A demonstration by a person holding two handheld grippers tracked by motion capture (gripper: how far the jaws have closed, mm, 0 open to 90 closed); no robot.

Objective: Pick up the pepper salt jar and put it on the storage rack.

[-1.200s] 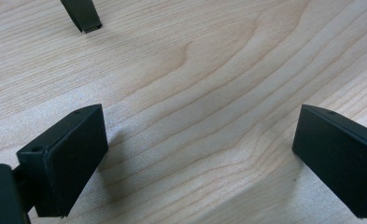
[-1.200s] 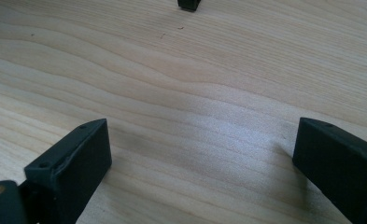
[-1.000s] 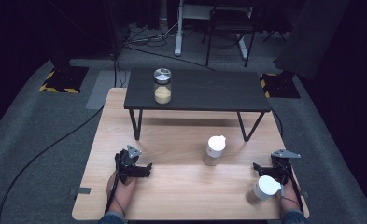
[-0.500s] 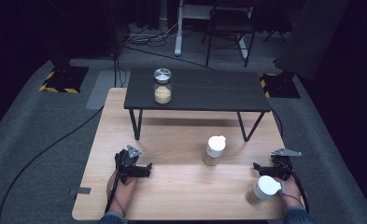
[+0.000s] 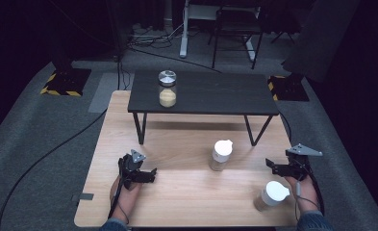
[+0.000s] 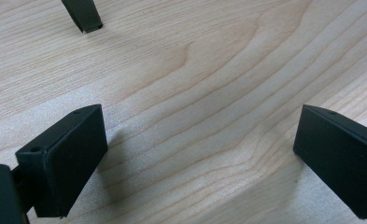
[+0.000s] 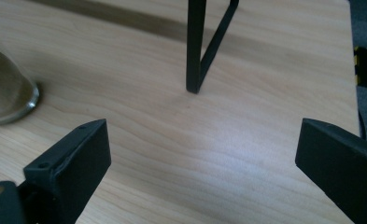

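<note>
Nothing has shifted: my right gripper (image 5: 279, 168) still rests wide apart just beyond the white-lidded jar (image 5: 271, 196), left gripper (image 5: 145, 174) apart too. I should back up, then close squarely round its body.

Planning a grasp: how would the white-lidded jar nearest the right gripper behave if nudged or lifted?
The white-lidded jar stands upright and taller than wide, so a high push would probably tip it. Its wall looks like clear glass, likely slick and breakable. It appears filled, so probably heavy for its size. The right gripper is open beside it.
</note>
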